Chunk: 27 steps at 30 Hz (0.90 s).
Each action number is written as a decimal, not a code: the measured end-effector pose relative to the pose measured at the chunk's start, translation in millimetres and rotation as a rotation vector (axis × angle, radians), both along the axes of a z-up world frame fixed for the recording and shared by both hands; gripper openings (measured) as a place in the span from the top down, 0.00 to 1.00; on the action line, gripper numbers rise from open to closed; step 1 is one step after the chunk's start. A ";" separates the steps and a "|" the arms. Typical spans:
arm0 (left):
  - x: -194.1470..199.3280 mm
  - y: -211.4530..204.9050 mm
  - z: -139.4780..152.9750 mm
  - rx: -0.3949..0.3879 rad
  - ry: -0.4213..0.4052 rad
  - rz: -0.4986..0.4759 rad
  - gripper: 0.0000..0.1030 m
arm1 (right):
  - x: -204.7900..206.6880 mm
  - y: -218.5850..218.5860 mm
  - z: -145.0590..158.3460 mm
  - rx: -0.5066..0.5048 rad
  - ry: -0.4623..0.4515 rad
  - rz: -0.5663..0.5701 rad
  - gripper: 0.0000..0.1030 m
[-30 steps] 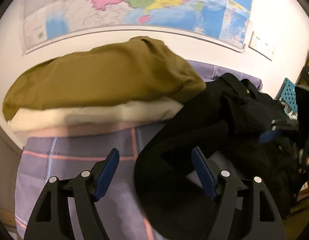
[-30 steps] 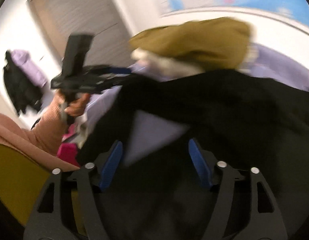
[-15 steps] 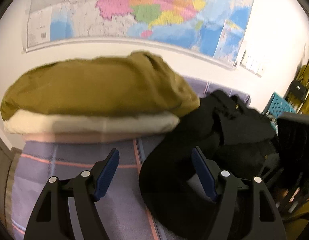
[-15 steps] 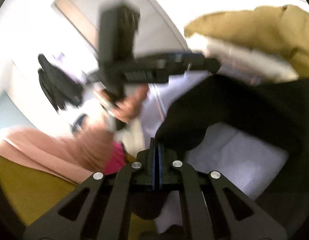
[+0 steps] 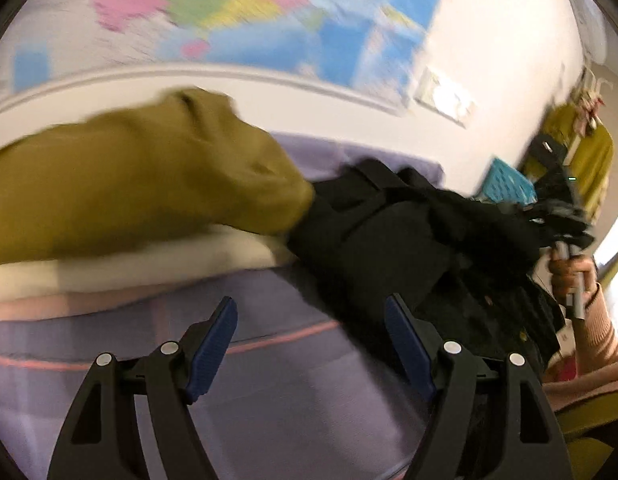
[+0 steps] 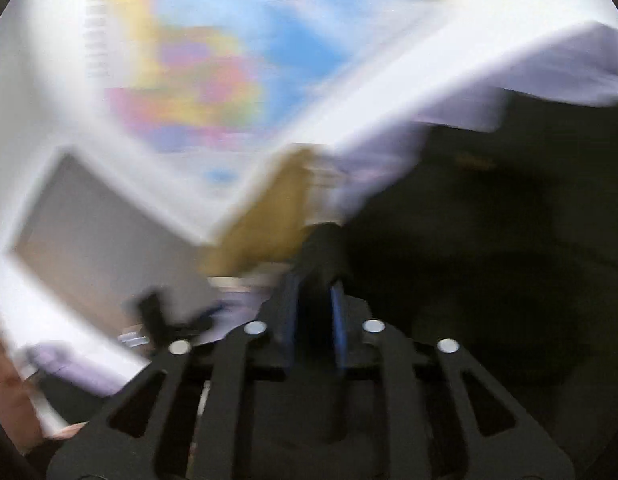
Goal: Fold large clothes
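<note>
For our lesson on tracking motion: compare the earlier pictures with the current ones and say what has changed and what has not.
The right gripper, open a second ago, has shut on the black garment and pulled part of it up off the lilac checked bedsheet. The left gripper stays open and empty. The folded mustard-yellow garment remains on its pile.

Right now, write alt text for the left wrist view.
The open left gripper hovers over a purple bedsheet, with a black garment heaped to its right. Folded olive clothing lies behind, below a blurred wall map.
</note>
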<state>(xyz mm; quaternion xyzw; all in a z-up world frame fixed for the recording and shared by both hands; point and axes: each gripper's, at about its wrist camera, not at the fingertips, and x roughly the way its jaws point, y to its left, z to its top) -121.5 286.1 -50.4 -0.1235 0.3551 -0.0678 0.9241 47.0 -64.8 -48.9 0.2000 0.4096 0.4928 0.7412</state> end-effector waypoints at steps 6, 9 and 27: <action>60.9 -44.0 -19.7 0.055 0.082 -0.083 0.29 | -8.9 -44.2 -29.1 -0.192 -0.079 -0.133 0.15; 82.3 -54.6 -24.4 0.059 0.119 -0.092 0.35 | -35.9 -42.7 -15.8 -0.242 -0.232 -0.101 0.14; 140.7 -91.0 37.6 0.096 -0.041 -0.085 0.43 | 10.4 -96.3 17.6 0.041 -0.181 -0.126 0.96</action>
